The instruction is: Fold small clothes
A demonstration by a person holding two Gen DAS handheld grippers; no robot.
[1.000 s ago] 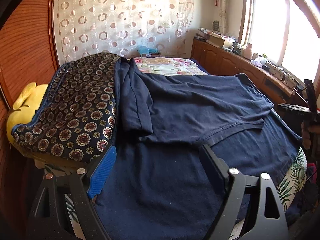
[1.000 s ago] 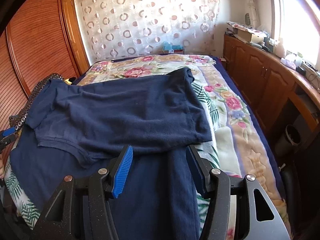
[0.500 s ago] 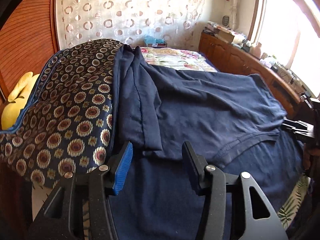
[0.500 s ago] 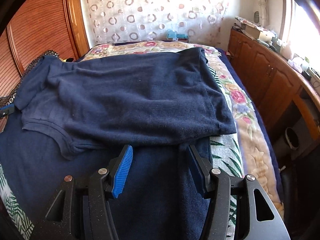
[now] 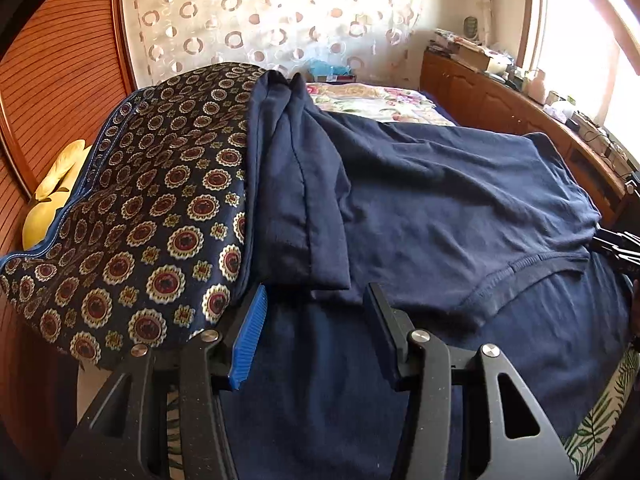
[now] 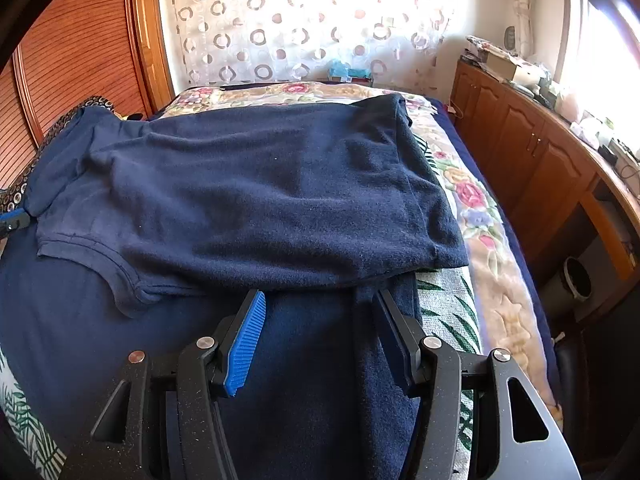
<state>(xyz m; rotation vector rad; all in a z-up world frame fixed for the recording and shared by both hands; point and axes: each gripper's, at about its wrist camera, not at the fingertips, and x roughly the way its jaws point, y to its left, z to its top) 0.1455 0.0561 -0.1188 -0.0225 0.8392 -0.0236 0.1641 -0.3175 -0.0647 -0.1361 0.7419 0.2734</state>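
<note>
A navy T-shirt (image 5: 440, 200) lies spread on the bed over a navy cloth (image 5: 320, 380), its collar edge toward me. It also shows in the right wrist view (image 6: 260, 192). One sleeve (image 5: 304, 216) lies folded along the shirt's left side. My left gripper (image 5: 314, 300) is open and empty, its tips just short of the sleeve's hem. My right gripper (image 6: 320, 304) is open and empty, its tips at the shirt's near edge by the other sleeve (image 6: 436, 240). The navy cloth (image 6: 312, 360) lies under it.
A patterned dark cushion (image 5: 140, 220) lies against the shirt's left side, with a yellow soft toy (image 5: 52, 196) behind it. A floral bedspread (image 6: 472, 208) covers the bed. A wooden cabinet (image 6: 540, 160) runs along the right. A bin (image 6: 576, 280) stands on the floor.
Both grippers have moved forward toward the shirt's near edge. The left gripper's jaws have narrowed from their wide opening a second ago. The shirt has not moved.
</note>
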